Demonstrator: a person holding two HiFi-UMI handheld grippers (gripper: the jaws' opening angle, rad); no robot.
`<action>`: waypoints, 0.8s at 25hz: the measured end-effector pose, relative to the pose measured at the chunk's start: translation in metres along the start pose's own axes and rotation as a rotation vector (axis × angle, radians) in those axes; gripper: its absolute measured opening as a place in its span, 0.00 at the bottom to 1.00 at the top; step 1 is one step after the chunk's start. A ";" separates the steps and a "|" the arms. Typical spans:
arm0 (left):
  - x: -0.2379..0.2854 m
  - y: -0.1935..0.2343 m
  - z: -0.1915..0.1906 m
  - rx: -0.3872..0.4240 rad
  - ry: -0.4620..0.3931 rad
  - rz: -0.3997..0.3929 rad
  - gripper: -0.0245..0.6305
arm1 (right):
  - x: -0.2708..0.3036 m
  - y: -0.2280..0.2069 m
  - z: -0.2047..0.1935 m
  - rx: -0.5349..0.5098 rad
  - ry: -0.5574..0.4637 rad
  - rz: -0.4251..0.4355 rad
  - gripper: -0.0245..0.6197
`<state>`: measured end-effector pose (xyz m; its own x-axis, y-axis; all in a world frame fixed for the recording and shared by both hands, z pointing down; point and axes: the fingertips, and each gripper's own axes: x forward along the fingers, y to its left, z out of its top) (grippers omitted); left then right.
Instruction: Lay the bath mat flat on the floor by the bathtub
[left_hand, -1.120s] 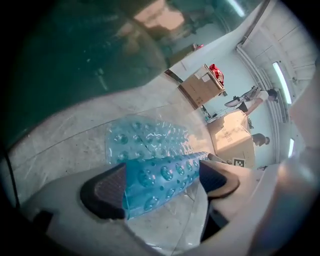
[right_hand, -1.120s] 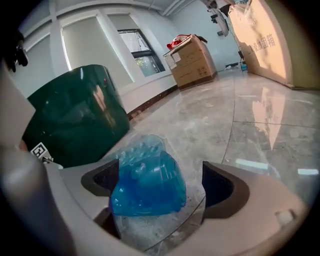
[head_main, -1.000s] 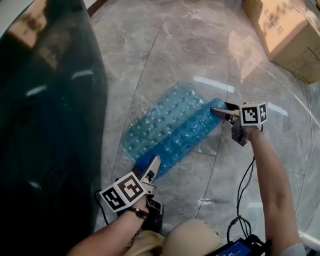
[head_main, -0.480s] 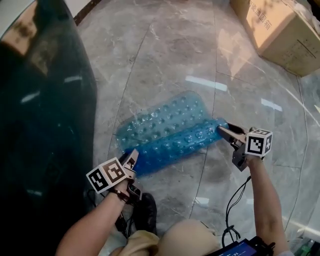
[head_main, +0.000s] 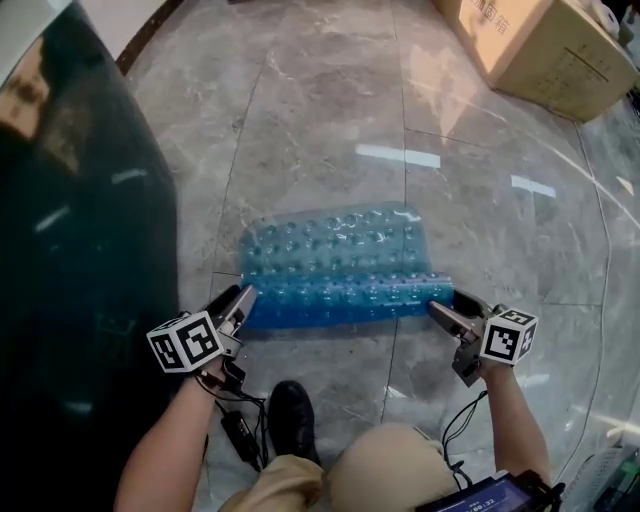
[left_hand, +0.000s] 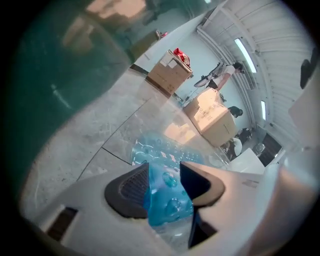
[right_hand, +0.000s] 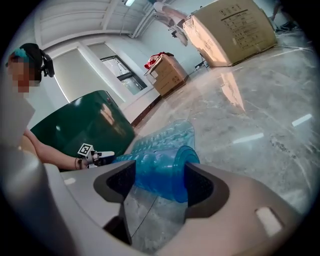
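1. Grey marble floor (head_main: 330, 120) with thin tile seams fills the head view, and strips of ceiling light glare on its polish.
2. The dark green bathtub (head_main: 70, 250) rises along the left side of that view, its curved wall close to the left hand.
3. A cardboard box (head_main: 530, 40) stands at the far right, well apart from the work.
4. The bath mat (head_main: 340, 265), clear blue and covered in bubbles, lies on the floor beside the tub. Its long side runs across the view from one gripper to the other. Its far part rests flat on the tiles. Its near long edge is doubled over into a darker blue strip that runs between the two grippers.
5. The left gripper (head_main: 243, 298) is at the mat's near left corner, next to the tub wall, pointing down and away from the person. Its jaws have just been closing, and its own view shows a fold of blue mat pinched between the two dark pads.
6. The right gripper (head_main: 445, 305) is at the mat's near right corner, angled in towards the mat. Its jaws have just been opening somewhat, yet its own view shows the rolled edge of the mat filling the gap and touching both pads, so it has the mat in its grip.
7. A black shoe (head_main: 290, 415) is planted on the tiles just below the mat's near edge, between the two forearms.
8. A black cable (head_main: 470, 420) hangs beneath the right wrist.
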<state>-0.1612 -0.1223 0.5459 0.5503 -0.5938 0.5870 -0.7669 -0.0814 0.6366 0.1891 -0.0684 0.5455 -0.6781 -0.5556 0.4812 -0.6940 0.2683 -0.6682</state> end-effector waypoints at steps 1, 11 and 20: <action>-0.003 -0.001 0.002 0.001 -0.016 0.008 0.40 | 0.000 0.000 0.002 0.000 0.003 -0.005 0.53; 0.016 -0.002 -0.029 0.093 0.149 -0.029 0.51 | 0.021 -0.008 -0.003 0.016 0.105 0.009 0.56; 0.029 -0.004 -0.012 0.077 0.233 -0.065 0.36 | 0.027 -0.004 0.014 -0.050 0.150 0.036 0.35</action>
<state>-0.1387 -0.1297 0.5659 0.6540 -0.3855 0.6509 -0.7451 -0.1795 0.6423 0.1769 -0.0955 0.5539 -0.7284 -0.4223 0.5396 -0.6776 0.3269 -0.6588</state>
